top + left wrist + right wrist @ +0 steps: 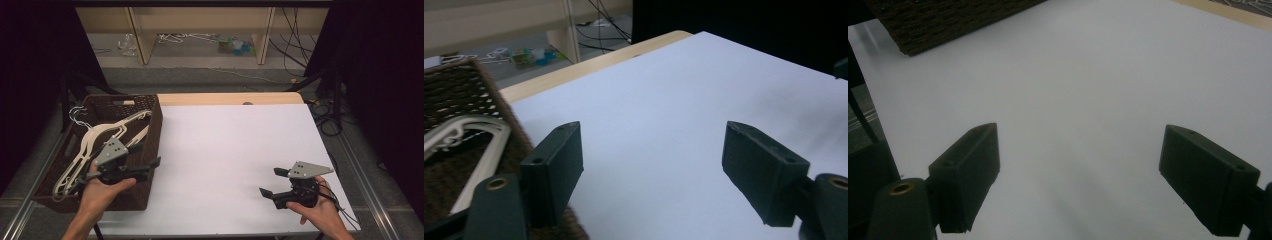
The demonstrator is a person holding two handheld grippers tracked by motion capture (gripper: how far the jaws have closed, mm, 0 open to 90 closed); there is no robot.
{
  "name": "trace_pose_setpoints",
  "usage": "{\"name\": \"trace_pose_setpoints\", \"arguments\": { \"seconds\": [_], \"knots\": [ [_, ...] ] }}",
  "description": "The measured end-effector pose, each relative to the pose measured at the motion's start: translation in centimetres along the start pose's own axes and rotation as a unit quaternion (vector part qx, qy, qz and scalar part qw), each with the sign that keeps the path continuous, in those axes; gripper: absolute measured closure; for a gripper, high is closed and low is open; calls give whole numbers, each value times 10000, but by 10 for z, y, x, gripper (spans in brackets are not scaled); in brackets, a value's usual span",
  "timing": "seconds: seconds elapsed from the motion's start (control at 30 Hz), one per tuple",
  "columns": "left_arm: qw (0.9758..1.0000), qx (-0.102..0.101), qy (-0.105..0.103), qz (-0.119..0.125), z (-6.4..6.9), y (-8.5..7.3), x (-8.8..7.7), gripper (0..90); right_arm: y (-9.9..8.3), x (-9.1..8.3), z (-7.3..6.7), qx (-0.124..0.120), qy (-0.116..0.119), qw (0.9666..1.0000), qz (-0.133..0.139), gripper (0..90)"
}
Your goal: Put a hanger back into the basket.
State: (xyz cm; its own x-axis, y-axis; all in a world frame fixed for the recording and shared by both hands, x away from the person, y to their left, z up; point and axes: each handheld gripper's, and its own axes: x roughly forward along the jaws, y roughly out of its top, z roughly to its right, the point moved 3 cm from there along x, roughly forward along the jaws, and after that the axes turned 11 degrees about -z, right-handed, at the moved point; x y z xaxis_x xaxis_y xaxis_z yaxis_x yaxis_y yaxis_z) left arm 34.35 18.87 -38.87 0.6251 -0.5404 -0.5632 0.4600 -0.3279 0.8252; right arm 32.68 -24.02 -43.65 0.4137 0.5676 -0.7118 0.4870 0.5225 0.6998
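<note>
Pale cream hangers [95, 145] with curved shoulders lie piled in a dark woven basket [150, 125] at the left edge of the white bench [235, 150]. The left gripper [147, 155] hovers over the basket's right wall, jaws spread wide and holding nothing. The right gripper [272, 182] sits low over the bench, near its right front corner, jaws likewise wide apart and empty.

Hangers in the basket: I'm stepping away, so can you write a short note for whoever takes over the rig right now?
Left hand-held gripper: open, holding nothing, over the right wall of the brown woven basket.
Right hand-held gripper: open, holding nothing, above the white table sheet at the near right.
Cream hangers: all lying in the basket.
Done: nothing taken out yet.
Left: probably reach in with the left hand-held gripper and grip a hanger.
</note>
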Motion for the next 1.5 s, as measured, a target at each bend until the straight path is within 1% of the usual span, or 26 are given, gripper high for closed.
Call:
{"name": "trace_pose_setpoints", "arguments": {
  "seconds": [0.07, 0.13, 0.2, 0.27, 0.33, 0.4, 0.57, 0.6, 0.67, 0.73, 0.83, 0.9, 0.93, 0.97, 1.0, 1.07, 1.13, 1.17, 1.2, 1.23, 1.27, 1.33, 1.4, 1.43, 1.47, 1.5],
  "knots": [
    [10000, 45, -38, -24, 7, -3, 3, 229, 0, 0, -1, 10, 6, 10000, 17, 176],
    [9999, 90, -36, -28, 11, -5, 5, 214, 0, 1, 0, -28, -66, 9999, 84, 175],
    [9999, 121, -89, 13, 15, -6, 6, 213, -1, 1, -1, 3, -5, 10000, 55, 176],
    [9999, 126, -68, 29, 18, -7, 6, 211, -1, 1, -2, 12, -34, 10000, 84, 176],
    [9998, 139, -103, 17, 23, -9, 7, 209, -1, 2, -2, 6, -35, 10000, 93, 176],
    [9997, 196, -125, 30, 28, -10, 8, 206, -1, 2, -2, 18, 1, 10000, 84, 176],
    [9989, 372, -269, 38, 39, -13, 12, 205, 0, 3, -3, 0, -44, 9998, 168, 177],
    [9989, 394, -241, 2, 41, -14, 12, 205, 0, 3, -3, 10, -42, 9998, 185, 176],
    [9987, 455, -247, 28, 43, -15, 13, 205, 0, 2, -3, 42, -30, 9997, 220, 176],
    [9986, 460, -262, 45, 46, -17, 13, 202, 0, 2, -3, 68, -16, 9997, 237, 176],
    [9986, 481, -223, 51, 48, -20, 12, 202, 0, 3, -3, 65, -26, 9995, 296, 175],
    [9989, 406, -246, 54, 50, -23, 12, 198, 0, 3, -4, 70, -2, 9995, 301, 175],
    [9988, 428, -243, 57, 51, -24, 12, 197, 0, 4, -4, -1, -40, 9994, 340, 174],
    [9986, 465, -226, 61, 51, -25, 12, 195, 0, 4, -5, 24, 10, 9996, 283, 174],
    [9986, 468, -219, 68, 52, -26, 12, 191, 0, 5, -5, 11, 38, 9995, 301, 174],
    [9987, 401, -286, 131, 56, -27, 12, 189, 0, 5, -6, -30, 59, 9997, 256, 174],
    [9981, 538, -265, 151, 59, -28, 12, 187, 0, 5, -6, -67, 46, 9996, 275, 174],
    [9982, 513, -277, 150, 61, -29, 12, 185, 0, 5, -6, -65, 18, 9995, 309, 174],
    [9979, 567, -271, 145, 63, -30, 13, 185, 0, 5, -6, -62, -16, 9995, 322, 174],
    [9967, 735, -251, 219, 63, -30, 14, 184, 1, 6, -6, -106, -20, 9991, 405, 174],
    [9966, 758, -250, 225, 64, -31, 14, 183, 0, 5, -7, -63, 21, 9995, 303, 174],
    [9963, 786, -290, 183, 68, -33, 14, 181, 0, 4, -8, -62, -36, 9993, 376, 174],
    [9959, 830, -292, 223, 71, -35, 14, 181, 0, 2, -9, -37, -56, 9991, 412, 174],
    [9960, 790, -310, 262, 72, -36, 13, 180, 1, 2, -9, -27, -77, 9989, 451, 173],
    [9957, 848, -259, 250, 71, -37, 12, 179, 1, 1, -10, -42, -123, 9987, 500, 173],
    [9959, 831, -258, 266, 72, -38, 11, 173, 1, 1, -11, -18, -87, 9987, 509, 173]
  ]
}}
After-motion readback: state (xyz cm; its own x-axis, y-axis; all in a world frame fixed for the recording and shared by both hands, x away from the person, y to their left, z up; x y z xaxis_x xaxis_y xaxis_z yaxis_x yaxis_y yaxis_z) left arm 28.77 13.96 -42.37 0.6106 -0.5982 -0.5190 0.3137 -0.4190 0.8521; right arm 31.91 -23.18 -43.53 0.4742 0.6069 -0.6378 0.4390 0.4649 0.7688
